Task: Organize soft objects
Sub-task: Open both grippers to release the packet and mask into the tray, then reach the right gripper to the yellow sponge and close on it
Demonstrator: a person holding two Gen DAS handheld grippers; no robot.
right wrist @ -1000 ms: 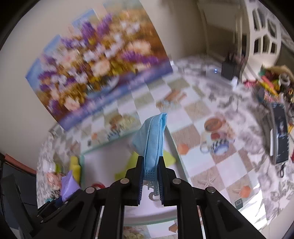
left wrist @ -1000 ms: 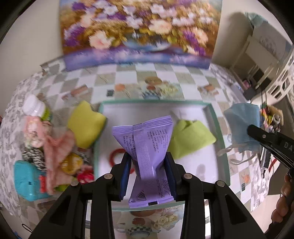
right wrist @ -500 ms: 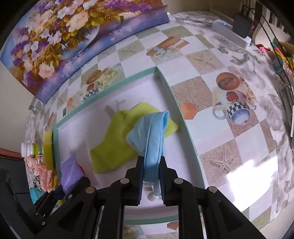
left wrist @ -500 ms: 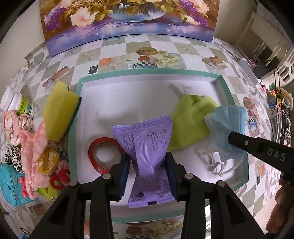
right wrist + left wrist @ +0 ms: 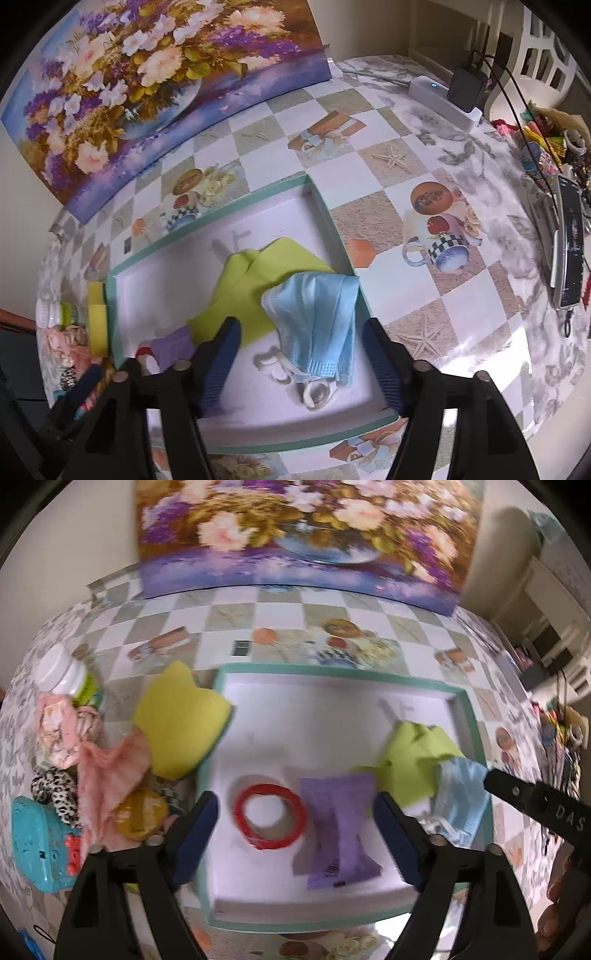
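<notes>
A: How did the left gripper point(image 5: 295, 834) stand?
B: Its jaws were opening; the packet point(image 5: 338, 829) lay loose between them in the tray point(image 5: 332, 670).
A: And the right gripper point(image 5: 301, 360)?
B: Jaws opening too, the mask point(image 5: 317, 314) lying free between them, untouched.

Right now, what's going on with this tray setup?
A person with a gripper in each hand is sorting soft items into a teal-rimmed tray. The left gripper is opening above a purple packet lying in the tray beside a red tape roll. The right gripper is opening around a blue face mask, which rests partly on a green cloth.
</notes>
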